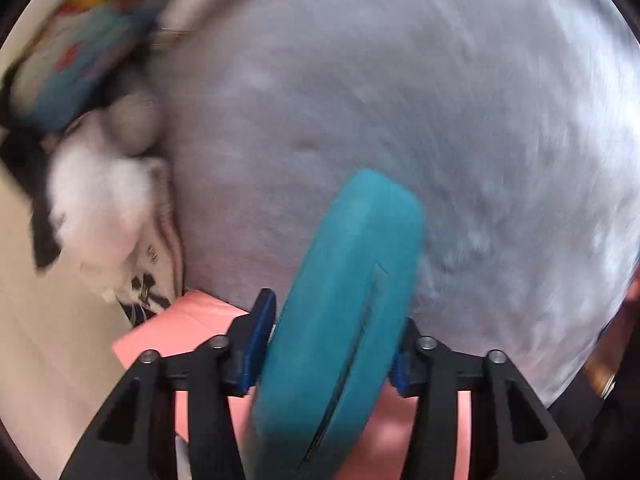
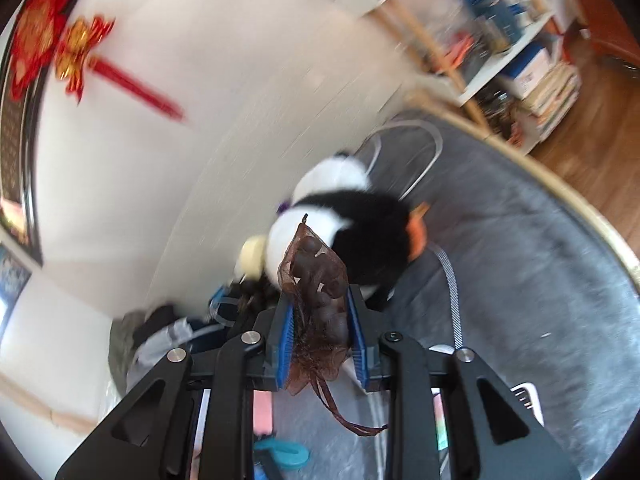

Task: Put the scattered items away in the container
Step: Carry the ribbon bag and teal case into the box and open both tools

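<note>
My left gripper [image 1: 332,344] clamps a teal foam piece [image 1: 344,320] edgewise above the grey rug [image 1: 400,100] for carrying; my right gripper [image 2: 320,336] pinches a brown mesh pouch [image 2: 318,300] at mid-body, near the plush panda [image 2: 348,232]; no container identifiable.

Grey rug [image 2: 540,248] covers floor, pile short and mottled, outer edge trimmed in tan band. Wood flooring [image 2: 592,136] shows beyond that edge. On rug: black-and-white plush toy [image 2: 360,216] beside white wall, teal hook-shaped piece [image 2: 286,454] (partly hidden), pale webbing strap [image 2: 450,276] trailing across pile. Pink sheet [image 1: 188,320] lies at rug's edge.
</note>
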A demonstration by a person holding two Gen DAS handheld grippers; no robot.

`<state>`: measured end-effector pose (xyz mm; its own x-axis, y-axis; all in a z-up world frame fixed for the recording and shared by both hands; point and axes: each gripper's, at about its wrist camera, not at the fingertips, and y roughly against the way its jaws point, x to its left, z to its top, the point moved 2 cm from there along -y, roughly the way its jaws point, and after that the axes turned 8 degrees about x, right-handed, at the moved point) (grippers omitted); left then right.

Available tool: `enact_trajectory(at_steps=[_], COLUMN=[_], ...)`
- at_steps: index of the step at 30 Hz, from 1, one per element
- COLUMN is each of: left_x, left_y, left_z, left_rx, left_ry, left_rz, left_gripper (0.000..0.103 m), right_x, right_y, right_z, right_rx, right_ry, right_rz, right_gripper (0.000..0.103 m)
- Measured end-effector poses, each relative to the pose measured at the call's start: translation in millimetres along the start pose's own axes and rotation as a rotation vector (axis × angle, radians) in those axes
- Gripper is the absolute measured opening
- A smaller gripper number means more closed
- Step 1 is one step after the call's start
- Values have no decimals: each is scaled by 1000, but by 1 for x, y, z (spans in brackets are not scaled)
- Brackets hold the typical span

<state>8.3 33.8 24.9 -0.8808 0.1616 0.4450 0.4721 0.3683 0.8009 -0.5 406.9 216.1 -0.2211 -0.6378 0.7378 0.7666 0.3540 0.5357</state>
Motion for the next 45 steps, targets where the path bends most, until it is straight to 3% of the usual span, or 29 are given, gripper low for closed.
enact_trajectory(at_steps=[6, 11, 15, 19, 22, 24, 26, 27, 29, 32, 33, 35, 37, 42, 45], left_x=[35, 54, 78, 97, 103, 102, 99, 96, 93, 85, 82, 76, 72, 76, 84], left_y=[48, 82, 85, 81, 64, 44, 24, 19, 12, 7, 6, 4, 3, 15, 27], left_z=[-28, -74, -128, -207, -264, -295, -319, -330, -351, -381, -388, -396, -399, -383, -356], left_rx=[-270, -514, -620, -648, -645, -592, -478, -424, -381, -403, -398, -398, -402, -424, -451], left_ry=[403, 793, 1062, 1309, 1494, 1601, 1686, 1727, 1809, 1929, 1953, 1986, 1996, 1933, 1861], left_rz=[-188, -362, -396, -299, -288, -253, -155, -108, -67, -48, -42, -37, -45, -34, -28], left_gripper=[40, 38, 37, 37, 37, 39, 53, 62, 67, 79, 81, 81, 82, 82, 82], right_x=[-8, 5, 13, 37, 74, 104, 149, 164, 215, 272, 289, 314, 324, 299, 247], right_y=[10, 6, -7, -22, -38, -50, -69, -75, -99, -128, -139, -156, -161, -147, -130], right_z=[7, 1, -6, -22, -42, -60, -91, -103, -144, -199, -218, -248, -266, -239, -186], right_rx=[-40, -45, -24, 16, 69, 111, 184, 210, 301, 407, 448, 514, 513, 458, 374], right_ry=[-39, -13, -4, 29, 108, 181, 277, 308, 411, 531, 560, 602, 630, 620, 561], right_rz=[18, 37, 50, 83, 107, 130, 180, 196, 250, 310, 322, 327, 303, 247, 148], right_gripper=[24, 24, 24, 24, 24, 24, 24, 24, 24, 26, 34, 82, 84, 84, 84])
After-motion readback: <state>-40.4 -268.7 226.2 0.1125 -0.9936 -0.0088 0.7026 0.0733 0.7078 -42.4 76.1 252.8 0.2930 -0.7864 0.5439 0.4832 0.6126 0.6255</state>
